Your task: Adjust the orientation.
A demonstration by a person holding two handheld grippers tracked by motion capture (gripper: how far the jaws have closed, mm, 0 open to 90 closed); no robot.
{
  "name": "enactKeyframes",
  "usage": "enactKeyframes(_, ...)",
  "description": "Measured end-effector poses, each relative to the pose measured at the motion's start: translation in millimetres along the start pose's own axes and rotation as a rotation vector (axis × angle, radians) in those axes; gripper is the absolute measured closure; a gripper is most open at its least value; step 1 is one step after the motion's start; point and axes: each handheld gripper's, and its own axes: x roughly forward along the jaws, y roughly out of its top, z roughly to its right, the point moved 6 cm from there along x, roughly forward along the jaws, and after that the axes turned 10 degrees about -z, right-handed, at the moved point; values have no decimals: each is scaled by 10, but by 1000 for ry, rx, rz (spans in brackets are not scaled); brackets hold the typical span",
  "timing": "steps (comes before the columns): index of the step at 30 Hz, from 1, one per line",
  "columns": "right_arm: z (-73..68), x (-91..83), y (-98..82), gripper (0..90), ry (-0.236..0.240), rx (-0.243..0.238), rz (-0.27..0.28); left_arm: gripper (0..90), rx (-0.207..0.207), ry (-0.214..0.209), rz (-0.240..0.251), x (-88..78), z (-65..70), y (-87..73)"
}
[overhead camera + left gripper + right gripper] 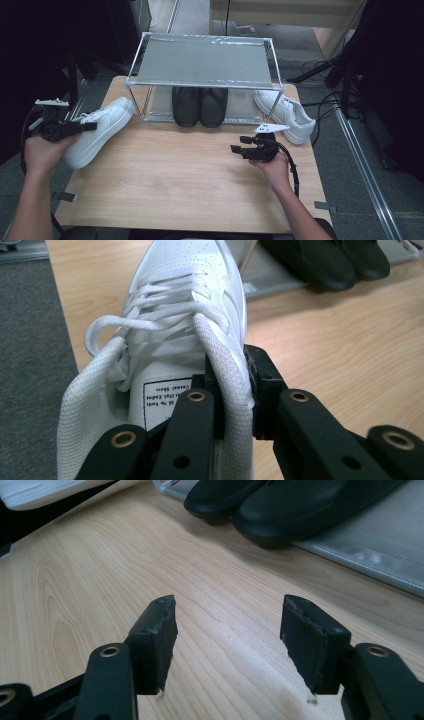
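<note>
A white sneaker [102,127] lies at the table's left edge, toe toward the rack. My left gripper [89,126] is shut on the padded side of its collar. In the left gripper view the jaws [232,377] pinch that white collar wall, one pad inside the sneaker [190,290] and one outside. My right gripper [238,144] hovers open over the table's right half, pointing left. In the right gripper view its jaws [227,640] stand apart with bare wood between them.
A metal shoe rack [204,62] stands at the back of the wooden table [190,185]. A pair of black shoes [200,106] sits on its lower shelf [380,545]. A second white sneaker [286,115] lies right of the rack.
</note>
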Motion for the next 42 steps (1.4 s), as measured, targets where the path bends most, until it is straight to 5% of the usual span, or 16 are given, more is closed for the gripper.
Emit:
enactKeyframes(8,-16,71,87,405,16,-11,0,824,28,-9,-8,-72,207,-215)
enactKeyframes(17,-44,123,148,408,27,-22,-3,825,106,-82,-8,-45,478,-311)
enactKeyframes(35,-55,72,134,419,-1,-22,11,823,280,-180,10,184,1191,-98)
enactKeyframes(42,-73,25,85,419,-4,-14,8,823,357,-208,-29,371,1445,-27)
